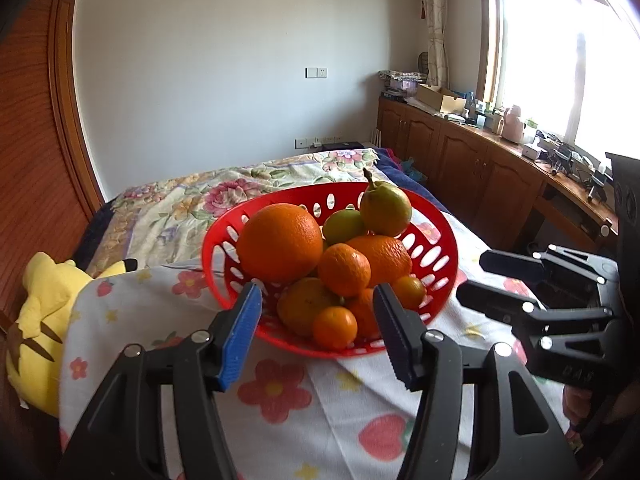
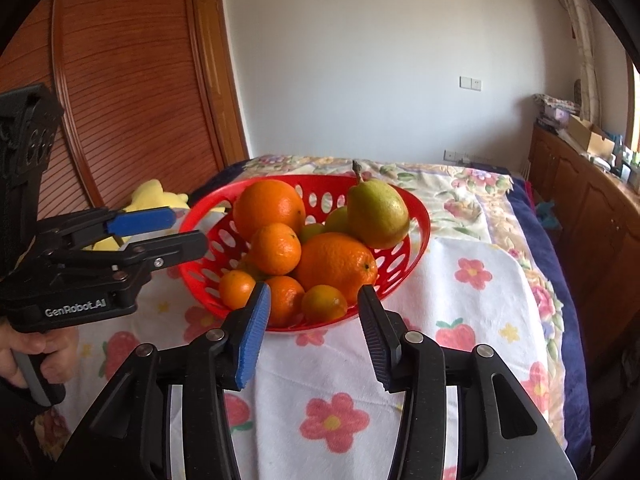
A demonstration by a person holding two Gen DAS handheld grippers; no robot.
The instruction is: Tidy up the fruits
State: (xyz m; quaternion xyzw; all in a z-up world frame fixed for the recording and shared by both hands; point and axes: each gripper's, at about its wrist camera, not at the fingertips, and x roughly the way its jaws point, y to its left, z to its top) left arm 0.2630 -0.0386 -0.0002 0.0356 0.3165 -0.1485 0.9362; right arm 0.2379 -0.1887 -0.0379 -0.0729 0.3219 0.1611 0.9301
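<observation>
While both claws, left [image 1: 318, 322] and right [image 2: 312, 312], are gaping empty, the firm, rollable mandarin [image 1: 335, 328] just ahead is inviting a gentle mid-girth pinch.

A bed [image 2: 460, 200] carries a flowered cloth [image 2: 460, 320], with a red basket [image 2: 416, 216] on it.

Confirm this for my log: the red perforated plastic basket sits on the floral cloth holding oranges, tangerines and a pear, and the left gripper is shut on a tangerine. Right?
Not quite. The left gripper is open and holds nothing, its jaws spread short of the red perforated plastic basket, as the left wrist view shows. The rest stands: the basket sits on the floral cloth with oranges, tangerines and a green pear.
</observation>
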